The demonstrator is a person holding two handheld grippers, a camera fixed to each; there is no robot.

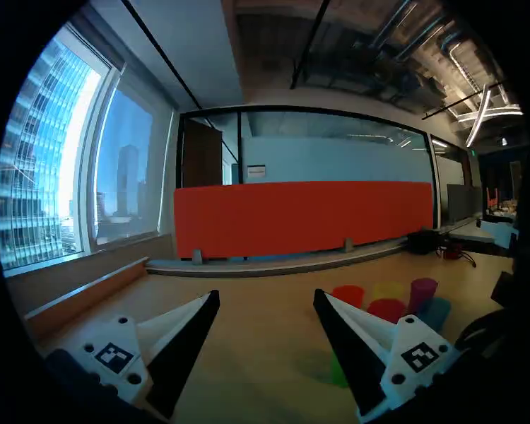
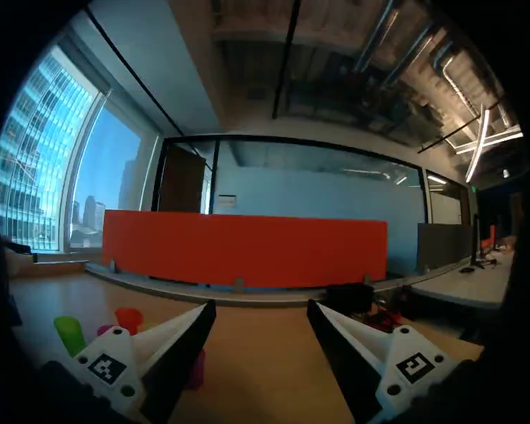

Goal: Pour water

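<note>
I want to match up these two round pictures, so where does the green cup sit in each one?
Left gripper view: the green cup is low, just right of centre, partly behind a finger of the left gripper.
Right gripper view: the green cup stands at the lower left, left of a red cup.
Shared landmark: the long orange panel across the back.
</note>
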